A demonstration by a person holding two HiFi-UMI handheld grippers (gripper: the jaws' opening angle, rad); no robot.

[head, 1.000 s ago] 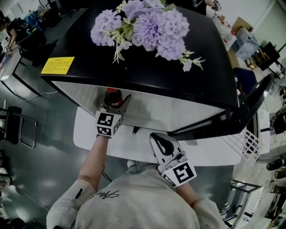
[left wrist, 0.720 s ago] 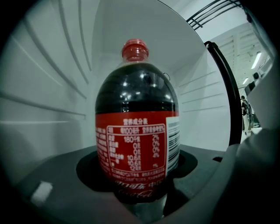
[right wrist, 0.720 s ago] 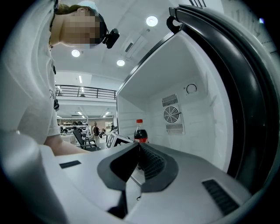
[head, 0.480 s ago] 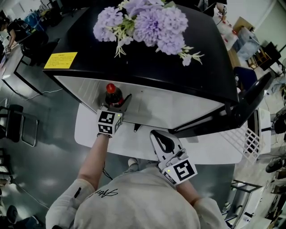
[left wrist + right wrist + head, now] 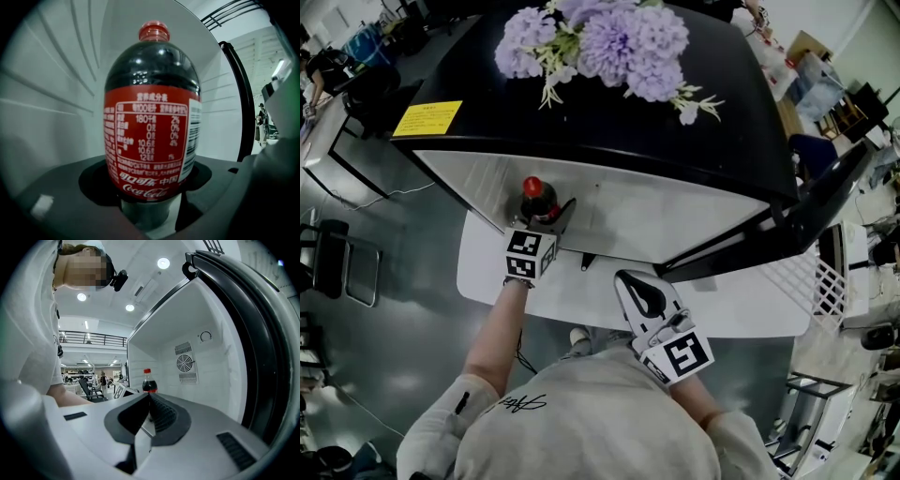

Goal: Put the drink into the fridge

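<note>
Drink point(image 5: 152, 136) is upright between my left fingers, which pinch its lower part below the red label. It is at the left of the open front of the fridge point(image 5: 609, 131), with the white ribbed inner wall behind it. A second ago its red cap was half tucked under the black top edge. Now the whole cap shows clear of that edge in the head view, and the marker cube on the left gripper point(image 5: 546, 216) sits a touch higher. Since half a second ago almost nothing has shifted.

The door point(image 5: 811, 220) still hangs open at the right. Purple flowers point(image 5: 609, 42) lie on the fridge top, with a yellow sticker point(image 5: 425, 118) near its left corner.

My right gripper point(image 5: 630, 284) has hardly stirred. It hovers in front of the opening, well right of the drink, fingers pressed together on nothing. Its own view looks into the white interior, with a round fan grille point(image 5: 185, 363) on the back wall and the drink small beyond the fingertips.
</note>
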